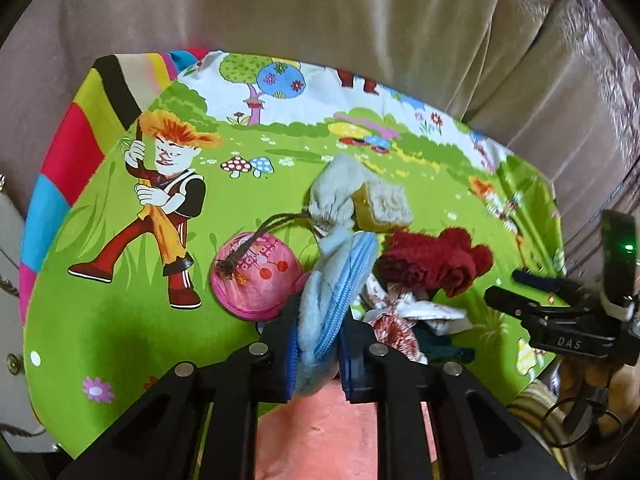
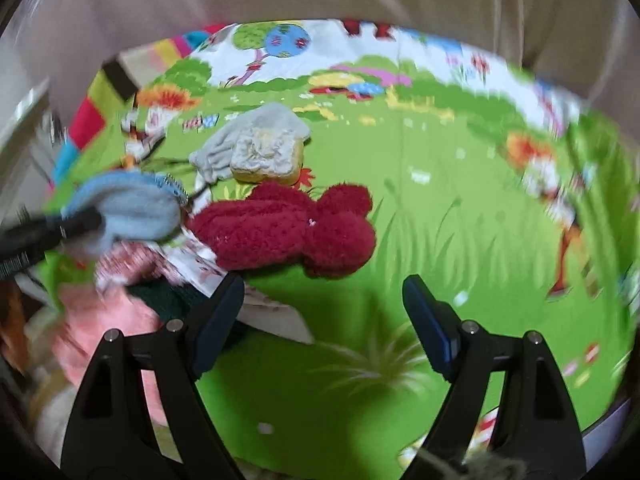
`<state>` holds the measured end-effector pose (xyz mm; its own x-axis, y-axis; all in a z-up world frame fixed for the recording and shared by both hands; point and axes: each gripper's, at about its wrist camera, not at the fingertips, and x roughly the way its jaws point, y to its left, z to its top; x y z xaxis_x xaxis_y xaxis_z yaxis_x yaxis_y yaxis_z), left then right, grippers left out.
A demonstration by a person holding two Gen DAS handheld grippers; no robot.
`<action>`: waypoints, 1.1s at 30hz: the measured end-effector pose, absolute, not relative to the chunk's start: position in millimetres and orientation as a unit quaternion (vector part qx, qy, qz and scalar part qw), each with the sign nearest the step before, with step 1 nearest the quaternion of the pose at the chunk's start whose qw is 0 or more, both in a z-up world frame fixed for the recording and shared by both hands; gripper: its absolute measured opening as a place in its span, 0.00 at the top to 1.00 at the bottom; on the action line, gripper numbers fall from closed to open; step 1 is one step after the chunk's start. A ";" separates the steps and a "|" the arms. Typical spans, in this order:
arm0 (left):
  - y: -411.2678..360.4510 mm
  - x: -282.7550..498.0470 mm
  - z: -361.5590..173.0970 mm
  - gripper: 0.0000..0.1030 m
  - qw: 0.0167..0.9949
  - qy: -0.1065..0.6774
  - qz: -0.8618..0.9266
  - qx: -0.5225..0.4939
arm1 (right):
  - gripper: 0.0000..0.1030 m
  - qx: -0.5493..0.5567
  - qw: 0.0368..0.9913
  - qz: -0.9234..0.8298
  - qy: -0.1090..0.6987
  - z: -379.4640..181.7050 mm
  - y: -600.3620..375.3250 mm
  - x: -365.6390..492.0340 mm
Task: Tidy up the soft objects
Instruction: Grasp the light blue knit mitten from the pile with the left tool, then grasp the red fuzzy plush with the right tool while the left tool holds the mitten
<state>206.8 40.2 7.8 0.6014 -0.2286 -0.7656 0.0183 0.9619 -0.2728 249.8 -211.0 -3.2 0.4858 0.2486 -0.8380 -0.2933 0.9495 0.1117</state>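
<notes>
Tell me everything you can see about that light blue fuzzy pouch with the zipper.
The blue pouch is a soft, fleecy bag in pale blue with a brighter blue zipper running along its edge. It looks limp and squashed, standing on edge between the pads of the left tool, which is shut on it. It sits over the green cartoon cloth, beside the pink round pouch and close to the dark red fuzzy piece. Its far end meets the grey drawstring bag.
</notes>
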 end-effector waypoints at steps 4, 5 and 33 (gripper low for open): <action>42.8 200.2 16.3 0.84 0.893 0.422 -0.069 -0.138 | 0.19 0.076 0.848 0.142 0.505 -7.8 -221.8 256.7; 43.1 198.1 18.8 0.84 0.895 0.417 -0.070 -0.141 | 0.19 0.092 0.845 0.141 0.508 -8.3 -221.4 257.3; 45.5 172.1 26.5 0.84 0.905 0.380 -0.058 -0.181 | 0.78 0.176 0.845 0.083 0.497 -29.4 -204.5 292.5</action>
